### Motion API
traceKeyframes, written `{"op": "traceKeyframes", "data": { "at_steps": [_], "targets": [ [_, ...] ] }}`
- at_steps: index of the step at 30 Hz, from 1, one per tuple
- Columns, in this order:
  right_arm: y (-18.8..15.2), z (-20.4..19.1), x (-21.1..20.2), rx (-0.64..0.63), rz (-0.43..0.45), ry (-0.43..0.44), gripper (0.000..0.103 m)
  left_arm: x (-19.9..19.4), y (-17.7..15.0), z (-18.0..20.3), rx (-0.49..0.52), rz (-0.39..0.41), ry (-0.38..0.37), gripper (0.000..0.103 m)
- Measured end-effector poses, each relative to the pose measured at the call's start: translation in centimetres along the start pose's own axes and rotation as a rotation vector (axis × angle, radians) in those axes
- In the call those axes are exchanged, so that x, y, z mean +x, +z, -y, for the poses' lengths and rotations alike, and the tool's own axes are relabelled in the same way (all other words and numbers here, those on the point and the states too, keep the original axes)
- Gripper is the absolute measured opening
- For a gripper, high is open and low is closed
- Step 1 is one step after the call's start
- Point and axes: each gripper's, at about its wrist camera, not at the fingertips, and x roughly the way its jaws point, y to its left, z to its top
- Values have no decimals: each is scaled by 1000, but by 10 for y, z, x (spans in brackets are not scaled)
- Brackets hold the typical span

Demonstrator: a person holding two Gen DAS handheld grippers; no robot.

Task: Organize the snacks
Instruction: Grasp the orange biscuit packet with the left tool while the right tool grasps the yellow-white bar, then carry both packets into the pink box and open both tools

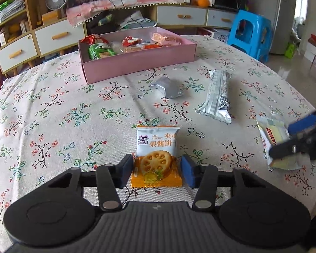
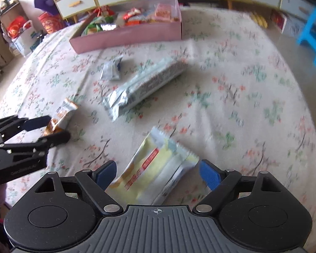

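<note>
Snack packet, small orange-and-white crinkly plastic jam biscuit one (image 1: 157, 156), is feeling light, slippery and crumbly inside. Left gripper (image 1: 157, 171) is sitting half open around its orange end, pads maybe just touching. Right gripper (image 2: 158, 176) is gaping wide over a pale yellow wafer wrapper (image 2: 158, 175), holding nothing.

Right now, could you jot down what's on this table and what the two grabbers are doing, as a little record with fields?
surface: flowered tablecloth
container: pink box, holding several snacks
loose snacks: biscuit packet, yellow packet, long silver packet, small silver packet
left gripper: jaws either side of the biscuit packet, a small gap showing
right gripper: open wide around the yellow packet
</note>
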Motion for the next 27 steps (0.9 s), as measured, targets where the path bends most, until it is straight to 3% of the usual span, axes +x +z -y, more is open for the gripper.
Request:
{"op": "traceKeyframes", "data": {
  "at_steps": [2, 8, 10, 12, 17, 27],
  "targets": [
    [-5, -6, 6, -6, -35, 8, 88, 0, 1, -1, -13, -4, 0, 43],
    [-7, -18, 9, -44, -8, -29, 89, 0, 2, -1, -35, -11, 4, 40],
    [-6, -19, 9, -48, 7, -45, 85, 0, 3, -2, -43, -13, 3, 39],
    [-6, -21, 8, -81, 28, -74, 69, 0, 4, -4, -54, -16, 2, 38],
    [-4, -23, 6, -127, 52, -73, 52, 0, 8, -8, -83, -27, -1, 36],
    [12, -15, -4, -62, 74, -14, 50, -5, 22, -12, -121, -19, -10, 35]
  ]
}}
